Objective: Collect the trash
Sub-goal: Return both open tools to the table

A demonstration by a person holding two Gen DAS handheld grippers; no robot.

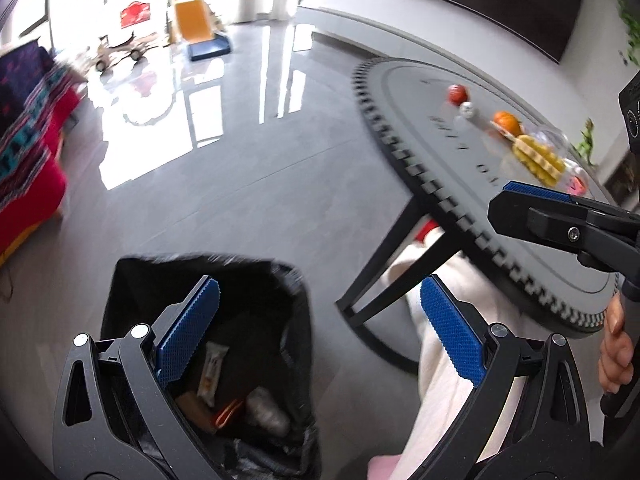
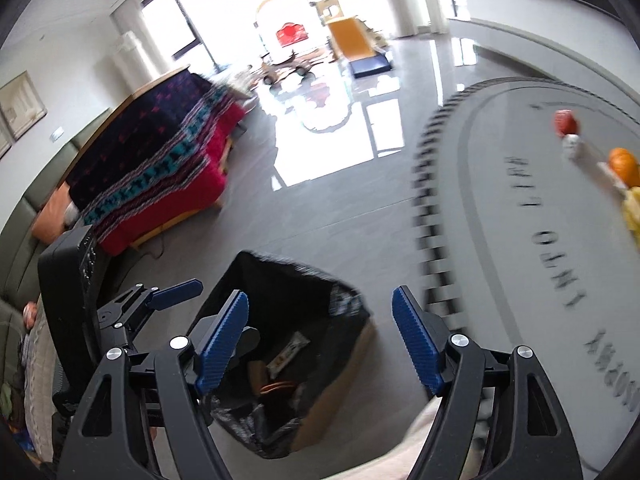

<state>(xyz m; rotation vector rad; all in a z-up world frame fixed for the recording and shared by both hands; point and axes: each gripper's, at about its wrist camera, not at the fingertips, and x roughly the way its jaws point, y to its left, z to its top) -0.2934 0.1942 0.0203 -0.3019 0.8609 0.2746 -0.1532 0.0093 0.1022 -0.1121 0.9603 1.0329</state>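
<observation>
A bin lined with a black bag (image 1: 132, 280) (image 2: 344, 300) stands on the grey floor and holds several wrappers (image 1: 214, 372) (image 2: 288, 350). My left gripper (image 1: 320, 328) hangs open above the bin's right rim, nothing between its blue pads. My right gripper (image 2: 320, 340) is open and empty too, above the bin beside the table's edge. On the round grey table (image 1: 420, 92) (image 2: 500, 220) lie a red ball-like thing (image 1: 457, 94) (image 2: 565, 122), a small white crumpled piece (image 1: 467, 110) (image 2: 571, 145), an orange (image 1: 507, 120) (image 2: 624, 166) and yellow food in clear plastic (image 1: 540, 158).
A person's leg in pale trousers (image 1: 440, 368) stands under the table next to its black leg (image 1: 384, 272). A sofa with a red and dark patterned throw (image 1: 28, 152) (image 2: 160, 160) lies to the left. Toys and a slide (image 1: 196, 24) sit by the far windows.
</observation>
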